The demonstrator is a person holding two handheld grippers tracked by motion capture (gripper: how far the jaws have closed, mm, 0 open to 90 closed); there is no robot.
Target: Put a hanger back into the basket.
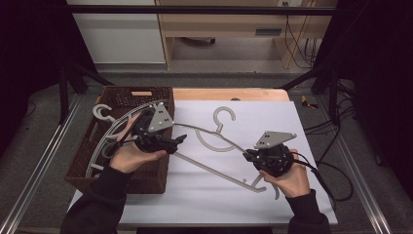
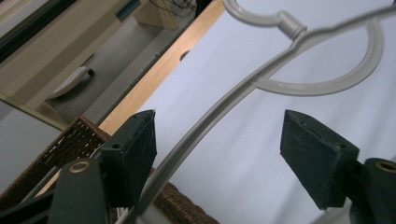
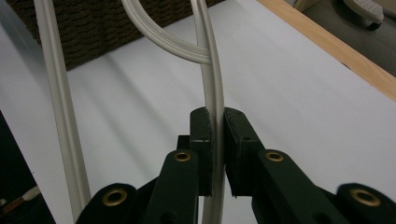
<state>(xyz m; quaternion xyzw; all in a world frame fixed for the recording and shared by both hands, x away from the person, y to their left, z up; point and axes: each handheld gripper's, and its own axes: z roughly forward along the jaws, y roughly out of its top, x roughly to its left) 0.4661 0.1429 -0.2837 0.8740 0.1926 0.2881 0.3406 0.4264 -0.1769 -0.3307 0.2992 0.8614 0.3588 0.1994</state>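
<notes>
Nearest the high camera are the person's two dark sleeves, coming in from the bottom edge. The right hand holds the right tool (image 1: 249, 156) over the white sheet (image 1: 272, 122) that covers most of the counter (image 1: 229, 94). In the right gripper view its two black pads are pressed together on the grey hanger's (image 1: 214, 139) upper arm, clamped tight with the plastic running straight up between them. The hanger's lower bar runs alongside to the left in that view, apart from the pads.

The hanger lies slantwise across the sheet, its hook near the sheet's middle, one end toward the person's right hand and the other reaching the wicker basket (image 1: 122, 95). The left tool (image 1: 181, 140) sits at that end, just beside the basket's right wall. In the left gripper view its pads stand apart; the hanger's arm passes between them, close against one pad and well clear of the other, so nothing is gripped there.

The basket holds more grey hangers (image 1: 104, 124), one hook poking over its far left corner. It stands at the counter's left edge. The far right part of the sheet and the strip along its near edge are bare, with a bare wooden band of counter beyond the sheet.
</notes>
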